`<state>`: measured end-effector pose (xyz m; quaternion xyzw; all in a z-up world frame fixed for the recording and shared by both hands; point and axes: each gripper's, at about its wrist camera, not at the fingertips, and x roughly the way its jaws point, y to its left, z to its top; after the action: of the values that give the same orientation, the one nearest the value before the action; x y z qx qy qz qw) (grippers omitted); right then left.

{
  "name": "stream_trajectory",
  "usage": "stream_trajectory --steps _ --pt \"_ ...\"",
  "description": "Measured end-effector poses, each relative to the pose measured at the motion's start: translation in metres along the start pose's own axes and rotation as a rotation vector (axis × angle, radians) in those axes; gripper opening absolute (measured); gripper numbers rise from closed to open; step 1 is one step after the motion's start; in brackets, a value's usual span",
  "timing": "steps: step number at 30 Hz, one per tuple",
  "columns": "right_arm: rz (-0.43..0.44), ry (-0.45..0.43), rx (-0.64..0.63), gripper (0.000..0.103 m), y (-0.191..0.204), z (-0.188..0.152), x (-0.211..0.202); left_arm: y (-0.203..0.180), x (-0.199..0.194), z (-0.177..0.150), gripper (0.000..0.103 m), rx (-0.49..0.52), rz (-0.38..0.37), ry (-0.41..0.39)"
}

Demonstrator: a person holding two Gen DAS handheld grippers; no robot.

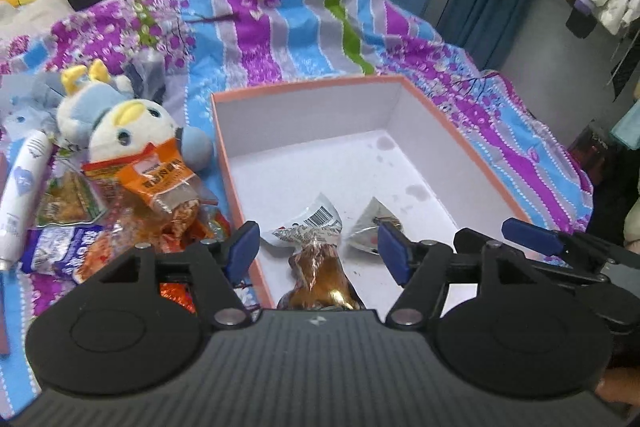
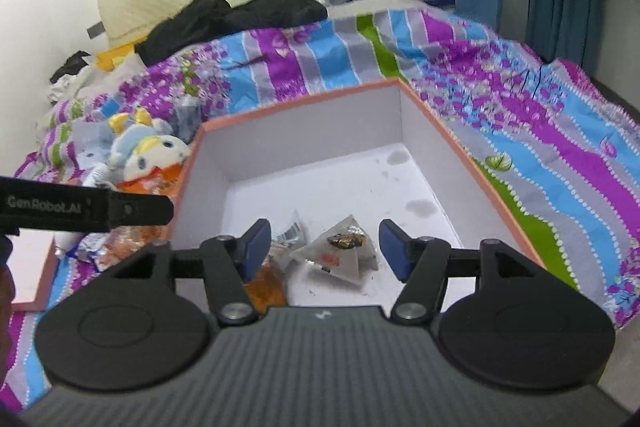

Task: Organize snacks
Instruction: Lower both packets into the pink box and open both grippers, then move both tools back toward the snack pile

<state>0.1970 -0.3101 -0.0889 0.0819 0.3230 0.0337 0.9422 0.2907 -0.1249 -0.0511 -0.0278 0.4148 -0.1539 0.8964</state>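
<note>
both grippers, left gripper [image 1: 318,247] and right gripper [image 2: 324,249], hang with jaws apart, gripping nothing, over the box [image 1: 224,131]; brown snack [image 1: 320,279] and triangular packet [image 2: 340,251] lie inside, near end.

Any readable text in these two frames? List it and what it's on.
"GenRobot.AI": on the black arm of the left gripper, seen in the right wrist view.
Barcode with digits on the silver snack packet in the box: too small to read.
Print on the orange snack packet: blurred, not readable.
Print on the white tube and the blue-and-white packet: not readable.
</note>
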Motion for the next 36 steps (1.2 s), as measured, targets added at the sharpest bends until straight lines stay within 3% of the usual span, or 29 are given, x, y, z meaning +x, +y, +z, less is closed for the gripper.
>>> stream_trajectory --steps 10,18,26,36 --pt "0.026 -0.077 0.002 0.062 0.033 -0.02 -0.079 -0.003 -0.1 -0.042 0.071 0.018 0.001 -0.088" --pt "0.056 -0.113 -0.012 0.062 0.058 -0.043 -0.122 0.009 -0.157 -0.085 0.071 0.008 0.018 -0.136" --pt "0.1 -0.127 -0.018 0.062 0.077 -0.067 -0.147 0.026 -0.196 -0.122 0.073 -0.009 0.042 -0.158" --pt "0.176 -0.092 -0.058 0.062 0.109 -0.104 -0.156 0.048 -0.212 -0.159 0.075 -0.067 0.091 -0.154"
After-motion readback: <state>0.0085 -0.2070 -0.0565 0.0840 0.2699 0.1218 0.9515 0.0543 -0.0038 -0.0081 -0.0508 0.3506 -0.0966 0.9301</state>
